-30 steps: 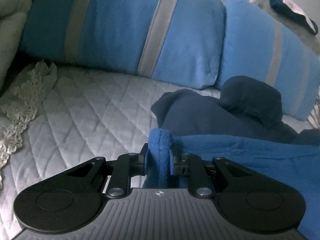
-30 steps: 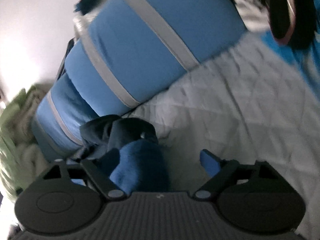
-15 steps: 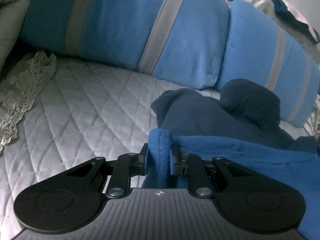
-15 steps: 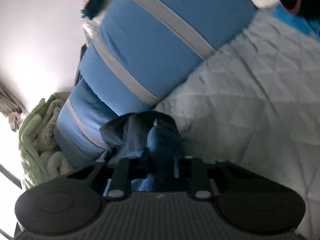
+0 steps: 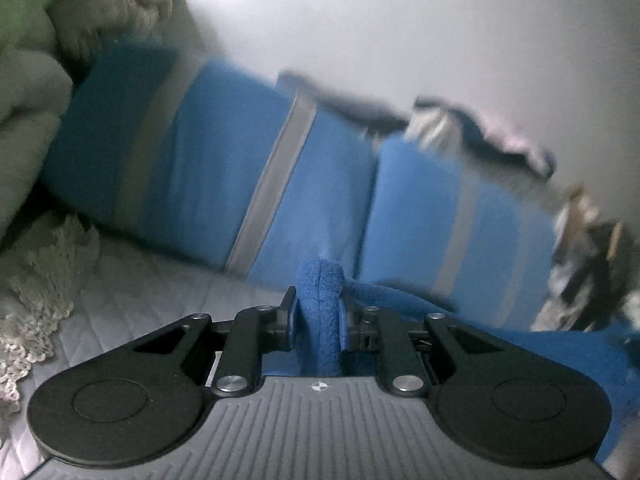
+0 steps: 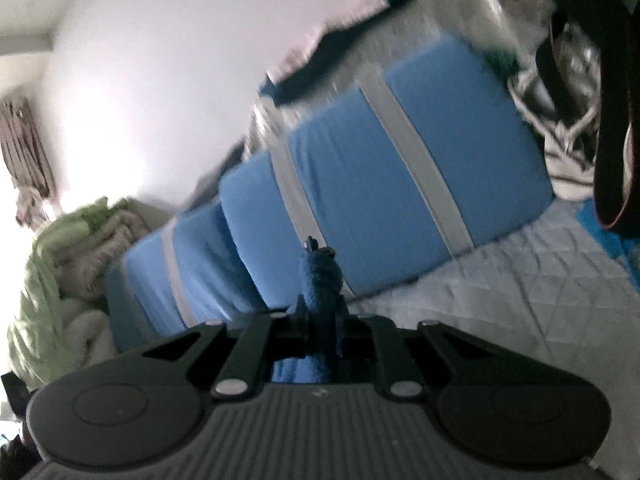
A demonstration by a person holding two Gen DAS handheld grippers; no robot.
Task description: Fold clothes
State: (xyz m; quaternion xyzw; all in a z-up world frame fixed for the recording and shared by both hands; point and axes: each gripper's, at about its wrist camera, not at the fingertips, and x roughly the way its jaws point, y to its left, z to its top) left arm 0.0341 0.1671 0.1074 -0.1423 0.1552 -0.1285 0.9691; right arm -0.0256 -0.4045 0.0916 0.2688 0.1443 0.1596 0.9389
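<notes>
Blue fleece garment (image 5: 320, 312), pinched at two separate edges and held up off the quilted bed cover (image 5: 132, 312). Left gripper (image 5: 318, 314): tongs pressed together on a thick rolled hem of the fleece, which bulges up between them at 12 o'clock of the gripper body; from the pinch the cloth runs away toward 3 o'clock and spreads along the lower right of the left wrist view. Right gripper (image 6: 320, 316): tongs likewise clamped on a narrower bunch of the same blue fabric, which stands up as a ridge at 12 o'clock, with more cloth hanging below the pinch. Both views are tilted and motion-blurred, and both look toward the wall (image 6: 160, 60) above the striped blue pillows (image 5: 224, 176), which suggests that the grippers are raised and swinging.

A two-point grip of this kind probably serves to stretch an edge taut, so that the garment hangs flat and can be laid down or doubled over. Most of the garment lies outside both views; how far the folding has gone cannot be told.

Surroundings: lace-edged cloth (image 5: 36, 300) at 9 o'clock in the left wrist view; green and cream bedding (image 6: 60, 280) at 9 o'clock in the right wrist view; dark strap (image 6: 612, 92) at 2 o'clock.
</notes>
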